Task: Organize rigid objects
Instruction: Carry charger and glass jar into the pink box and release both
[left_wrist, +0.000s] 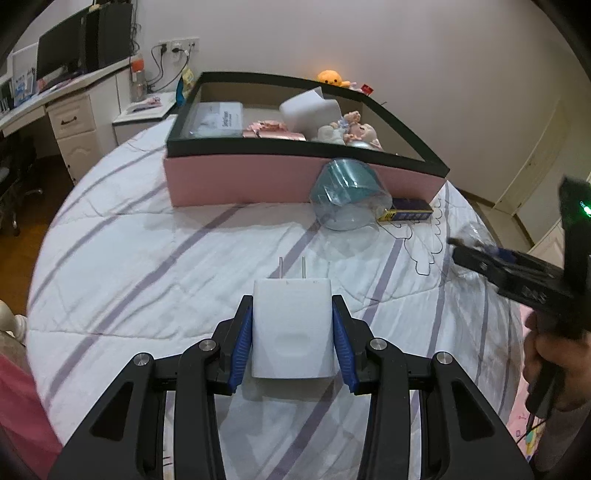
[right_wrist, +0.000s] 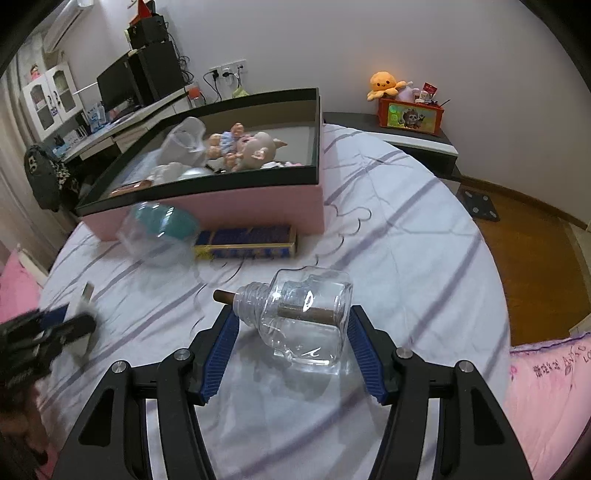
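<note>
My left gripper (left_wrist: 291, 306) is shut on a white plug adapter (left_wrist: 291, 328), prongs pointing forward, above the striped bedsheet. My right gripper (right_wrist: 290, 317) has its blue pads against a clear glass bottle (right_wrist: 306, 317) with a brown wick stick, lying on its side; it also shows blurred in the left wrist view (left_wrist: 480, 254). Ahead stands the pink box with a black rim (left_wrist: 236, 184), holding dolls, a white pouch and packets. A clear teal-topped plastic container (left_wrist: 343, 195) and a blue and yellow flat box (right_wrist: 247, 245) lie against its front wall.
The white striped bedsheet (left_wrist: 147, 266) covers the bed. A desk with monitor and drawers (left_wrist: 70, 110) stands left. A nightstand with an orange plush and red box (right_wrist: 410, 110) stands back right. A pink pillow (right_wrist: 546, 387) lies right.
</note>
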